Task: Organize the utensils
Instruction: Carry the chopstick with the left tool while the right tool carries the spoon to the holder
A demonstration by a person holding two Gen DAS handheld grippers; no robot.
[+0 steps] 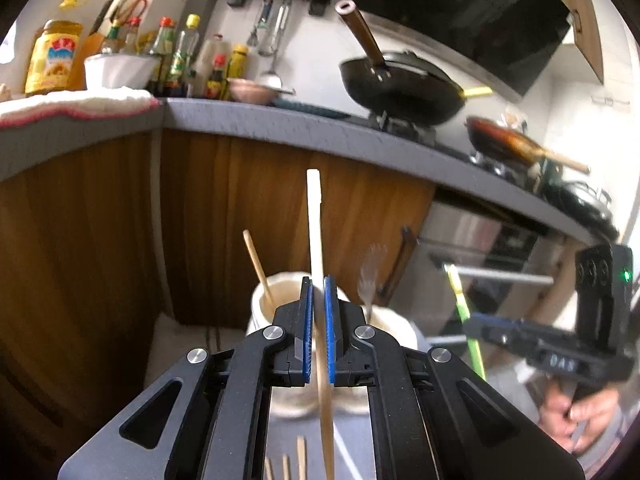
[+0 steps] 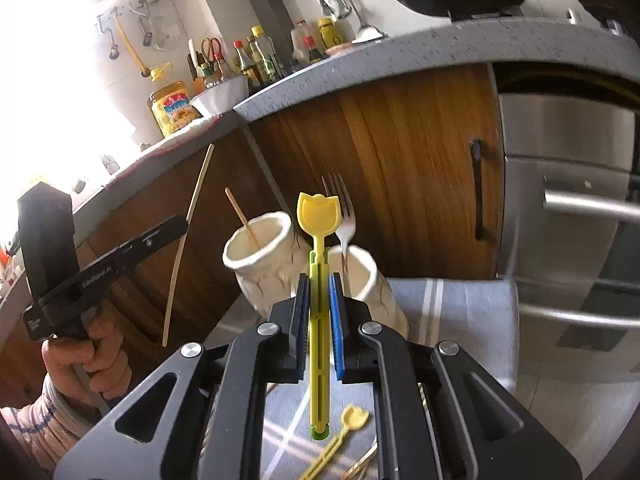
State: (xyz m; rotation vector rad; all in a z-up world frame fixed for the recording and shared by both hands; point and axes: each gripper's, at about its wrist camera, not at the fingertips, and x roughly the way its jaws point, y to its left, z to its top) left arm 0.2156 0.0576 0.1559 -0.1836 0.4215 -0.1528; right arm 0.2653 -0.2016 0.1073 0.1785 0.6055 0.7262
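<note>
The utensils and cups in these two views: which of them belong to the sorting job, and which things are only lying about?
Part of the job:
- chopstick in left gripper
- yellow tulip clip in right gripper
- two white cups, one holding a fork
- second tulip clip on the cloth

Just lying about:
- wok
- sauce bottles
- yellow jar

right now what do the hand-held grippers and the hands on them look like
Both are matte black linkage frames with silver round pivot bolts and blue ribbed finger pads. The left hand-held gripper and right hand-held gripper match. A green LED glows on the right one's body. A bare hand shows a striped sleeve.
</note>
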